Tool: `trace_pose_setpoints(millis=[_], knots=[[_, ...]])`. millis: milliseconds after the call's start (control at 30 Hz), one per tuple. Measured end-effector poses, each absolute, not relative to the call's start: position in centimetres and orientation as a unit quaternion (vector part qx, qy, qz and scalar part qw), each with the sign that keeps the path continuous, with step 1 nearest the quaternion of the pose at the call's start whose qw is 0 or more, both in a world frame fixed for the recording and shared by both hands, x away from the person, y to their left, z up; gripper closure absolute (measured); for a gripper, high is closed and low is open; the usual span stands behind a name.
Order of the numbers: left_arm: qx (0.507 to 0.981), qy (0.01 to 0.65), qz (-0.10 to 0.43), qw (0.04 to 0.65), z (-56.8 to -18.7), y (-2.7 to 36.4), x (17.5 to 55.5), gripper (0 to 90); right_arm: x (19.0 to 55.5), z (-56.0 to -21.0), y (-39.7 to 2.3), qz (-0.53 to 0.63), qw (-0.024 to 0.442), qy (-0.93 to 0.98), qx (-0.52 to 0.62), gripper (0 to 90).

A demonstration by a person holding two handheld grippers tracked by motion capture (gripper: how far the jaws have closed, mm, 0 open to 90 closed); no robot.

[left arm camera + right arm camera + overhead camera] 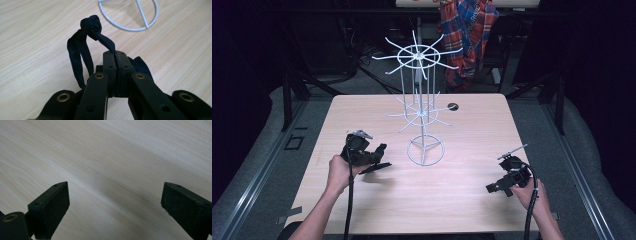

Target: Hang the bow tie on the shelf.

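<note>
Left gripper (381, 150) is up off the table (462, 195), near-left of the rack (422, 100), and its jaws are pressed together on a dark band (86, 47). In the left gripper view the band's strip runs straight into the seam between the two pads, pinched tight there. Above the jaws the band rises to a knot, and a loop of it hangs down the left side of the gripper; more dark fabric peeks out behind the right jaw. Beyond the knot lies the rack's white ring base (128, 15) on the wood, near but apart from the band.

From the high view, the band shows as a dark strip under the left gripper, hanging just above the tabletop. The rack stands upright mid-table, its wire arms fanned out in two tiers.

Right gripper (492, 187) sits low at the near-right of the table, well apart from the rack. Its jaws are spread wide, with bare wood between them.
</note>
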State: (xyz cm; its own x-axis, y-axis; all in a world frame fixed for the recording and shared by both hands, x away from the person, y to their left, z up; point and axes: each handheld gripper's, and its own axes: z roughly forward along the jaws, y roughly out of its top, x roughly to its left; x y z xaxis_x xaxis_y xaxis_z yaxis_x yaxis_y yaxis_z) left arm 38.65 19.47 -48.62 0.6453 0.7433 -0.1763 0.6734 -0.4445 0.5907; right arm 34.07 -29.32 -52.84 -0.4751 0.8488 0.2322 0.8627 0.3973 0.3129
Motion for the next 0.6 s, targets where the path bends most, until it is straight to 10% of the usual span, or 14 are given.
trace_pose_setpoints(millis=[600], knots=[[0.822,0.415,0.061,0.386,-46.5,21.2,38.1,88.2,33.9,-53.0,-29.5,-0.196,0.005,-0.829,-0.524,7.8]])
